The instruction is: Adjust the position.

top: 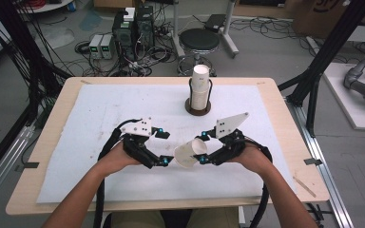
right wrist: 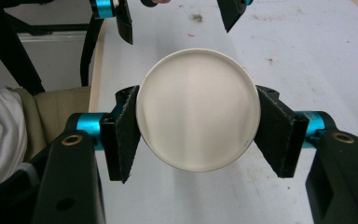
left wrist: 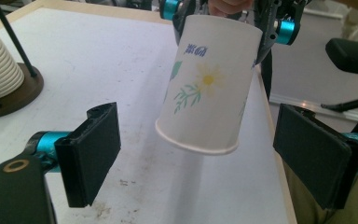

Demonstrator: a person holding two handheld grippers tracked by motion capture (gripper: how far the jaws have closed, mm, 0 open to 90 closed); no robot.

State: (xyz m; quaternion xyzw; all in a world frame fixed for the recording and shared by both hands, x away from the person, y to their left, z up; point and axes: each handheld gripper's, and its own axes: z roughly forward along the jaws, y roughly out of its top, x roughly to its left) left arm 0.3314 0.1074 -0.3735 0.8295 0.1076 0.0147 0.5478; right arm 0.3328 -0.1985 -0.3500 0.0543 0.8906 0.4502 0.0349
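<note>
Right gripper (top: 203, 148) has its two black jaws squeezed on the sides of a paper cup (top: 190, 153), near the cup's closed bottom. It holds the cup up in the air, above the white mat (top: 100, 109), close to the near edge of the table (top: 38, 142) and about in the middle of that edge. The cup lies almost flat. Its long way runs sideways across the table, with the open mouth pointing at the left gripper (top: 164, 148) and the closed bottom facing back into the right gripper.

Left gripper is wide open and holds nothing. It sits just beside the cup's mouth, not touching it. In the left gripper view the cup (left wrist: 207, 88) hangs between the two open jaws but farther out, with gaps on both sides.

So the right hand is the one that has the cup, and the left hand is the near free one, facing the rim.

A stack (top: 200, 88) of more cups stands in a holder near the far edge of the table, well apart from both hands
</note>
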